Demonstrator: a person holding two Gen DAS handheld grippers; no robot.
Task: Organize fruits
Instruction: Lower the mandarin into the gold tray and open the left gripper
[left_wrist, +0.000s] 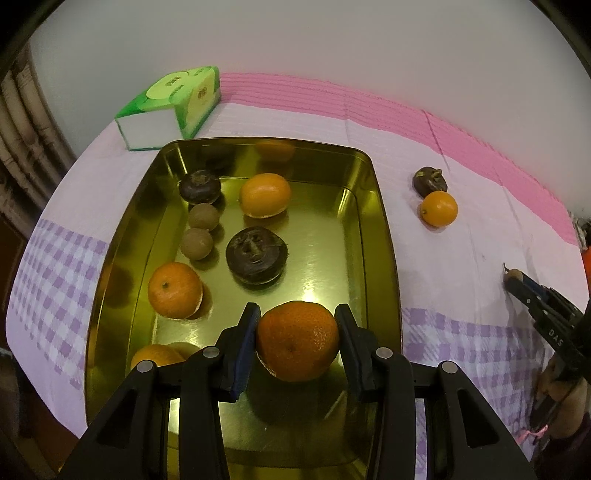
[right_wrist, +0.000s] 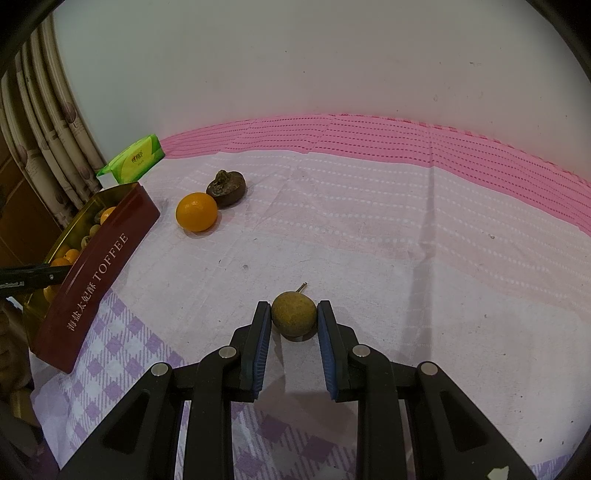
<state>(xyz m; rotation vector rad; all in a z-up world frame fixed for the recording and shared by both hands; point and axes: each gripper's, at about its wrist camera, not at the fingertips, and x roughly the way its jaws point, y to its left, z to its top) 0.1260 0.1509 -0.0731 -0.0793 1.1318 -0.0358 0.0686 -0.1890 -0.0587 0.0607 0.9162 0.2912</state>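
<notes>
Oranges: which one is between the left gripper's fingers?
The dimpled, deep-orange one at the tin's near end, between the left gripper fingers. The other oranges lie free.

A green tissue pack (left_wrist: 170, 107) is lying on the tablecloth (left_wrist: 424, 155) at eleven o'clock in the left wrist view, just beyond the far rim of the tin. The cloth is showing a pink band against the white wall (right_wrist: 295, 55), pale stripes mid-way, lilac checks nearer. Beige curtains (right_wrist: 48, 122) are hanging at ten o'clock in the right wrist view.
</notes>
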